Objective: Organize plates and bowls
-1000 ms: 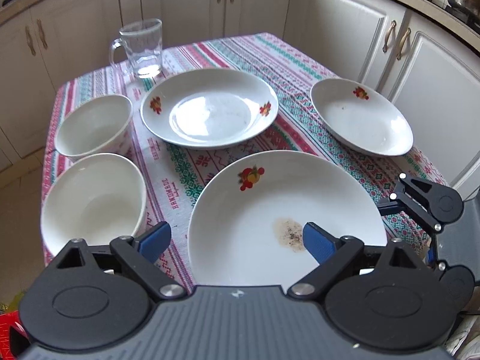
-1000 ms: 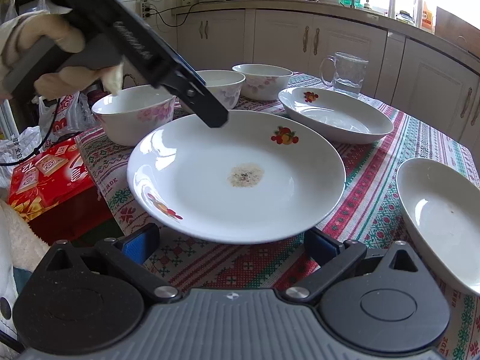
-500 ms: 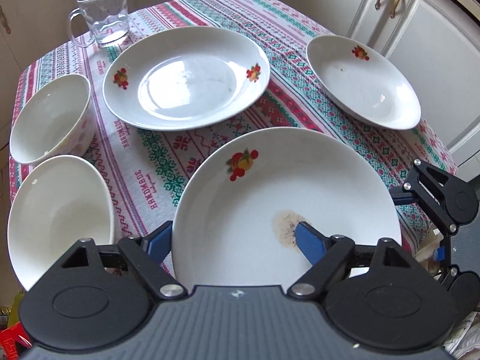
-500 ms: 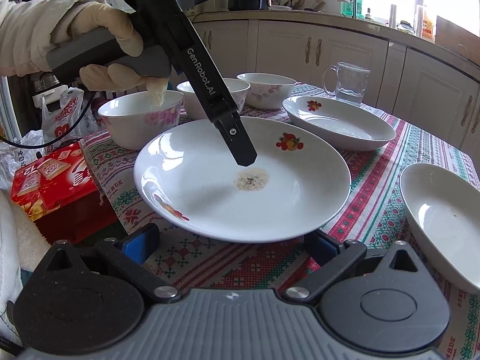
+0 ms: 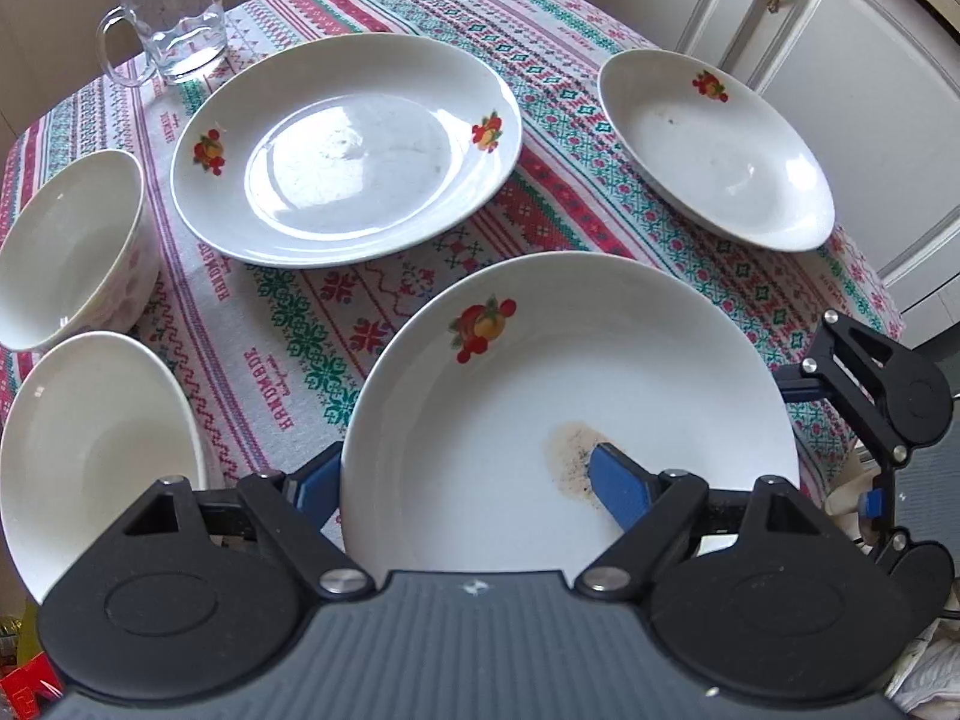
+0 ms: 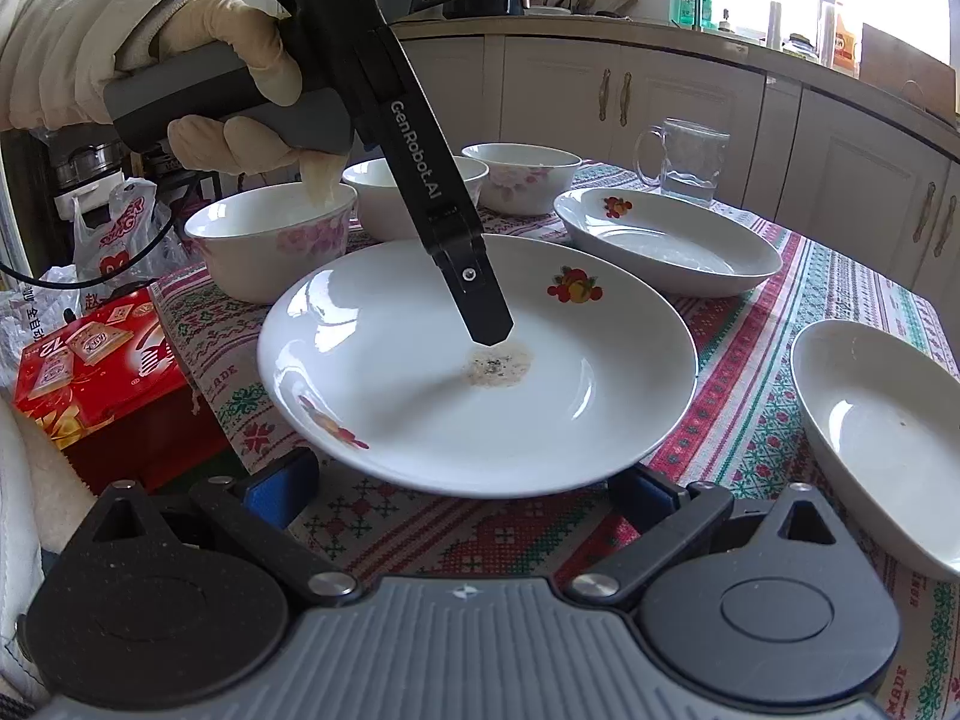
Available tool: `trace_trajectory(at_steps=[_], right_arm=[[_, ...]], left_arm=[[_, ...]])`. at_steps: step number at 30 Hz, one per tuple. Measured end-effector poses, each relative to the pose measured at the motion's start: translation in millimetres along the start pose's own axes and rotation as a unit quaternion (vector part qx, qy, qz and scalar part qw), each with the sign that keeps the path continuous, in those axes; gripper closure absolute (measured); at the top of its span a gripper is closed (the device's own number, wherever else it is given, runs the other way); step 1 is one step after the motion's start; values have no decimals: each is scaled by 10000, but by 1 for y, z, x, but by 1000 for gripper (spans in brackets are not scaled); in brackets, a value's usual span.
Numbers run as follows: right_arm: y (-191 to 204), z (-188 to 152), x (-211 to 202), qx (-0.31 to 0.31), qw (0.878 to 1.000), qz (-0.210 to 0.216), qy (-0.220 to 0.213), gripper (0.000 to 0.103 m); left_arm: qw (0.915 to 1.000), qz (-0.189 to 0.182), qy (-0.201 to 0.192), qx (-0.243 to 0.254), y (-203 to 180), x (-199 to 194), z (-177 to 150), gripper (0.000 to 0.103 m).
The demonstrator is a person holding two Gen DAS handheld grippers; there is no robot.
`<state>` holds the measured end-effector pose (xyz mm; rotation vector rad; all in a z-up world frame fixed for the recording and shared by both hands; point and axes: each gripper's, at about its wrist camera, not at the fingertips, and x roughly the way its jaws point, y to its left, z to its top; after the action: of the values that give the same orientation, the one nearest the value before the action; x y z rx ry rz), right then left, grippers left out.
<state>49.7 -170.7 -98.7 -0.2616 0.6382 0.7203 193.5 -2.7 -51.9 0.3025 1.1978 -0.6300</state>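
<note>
Working over a kitchen table under an embroidered striped tablecloth (image 5: 288,324), with cream cabinets (image 5: 840,60) behind. Straddling the near rim of the stained plate (image 5: 600,360) with the left gripper (image 5: 462,471): jaws spread wide and not yet pinching, one blue finger dipping outside and below the rim, the other reaching over the plate floor to the brown speckled stain (image 5: 570,456), probably setting up a rim pinch for lifting. Holding the right gripper (image 6: 462,483) low at the plate's opposite edge, jaws equally wide and gripping nothing, seemingly waiting to steady or take over. Leaving the stained plate resting on the cloth at the near edge of the table. Passing two white bowls (image 5: 90,450) at the near left, standing just beside each other, likely for nesting. Reaching farther to a clean fruit-print dinner plate (image 5: 348,144) at centre, a smaller deep plate (image 5: 720,144) at the far right, and a glass mug (image 5: 174,18) at the far left corner.
</note>
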Motion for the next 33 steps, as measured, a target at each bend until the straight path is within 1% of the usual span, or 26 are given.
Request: trace_trajectory(at_steps=[4,6,9,12,15,19,22,27,33], right_arm=[[-1,1,0,21,10000,-27,34,0],[0,2,0,31,10000,-37,64,0],[-2,3,-1,59,9999,-95,93,0],[-5,2,-3,73,9998,-104,149,0],[-5,2,-5,71,9998,-109,165,0],[-5,1,-4,87,9998,-72,172,0],[-5,2,-2,99,9997,-106,187,0],[-5,2,-2,121,9997,-103,186,0],[-6,3,-3,106,9997,-46,205,0]], left_arm=[[9999,23,60,142,-3,4,2,18],[9999,40,101,110,-4,5,4,18],[10000,-40,44,54,-5,5,10,18],[9998,-40,60,174,-8,8,13,18],[9993,-5,146,347,-10,9,12,18],[9987,-20,346,376,-10,14,12,18],[9987,-34,378,347,-10,15,12,18],[9990,-171,372,205,-6,14,12,18],[9991,-172,354,163,-5,11,10,18]])
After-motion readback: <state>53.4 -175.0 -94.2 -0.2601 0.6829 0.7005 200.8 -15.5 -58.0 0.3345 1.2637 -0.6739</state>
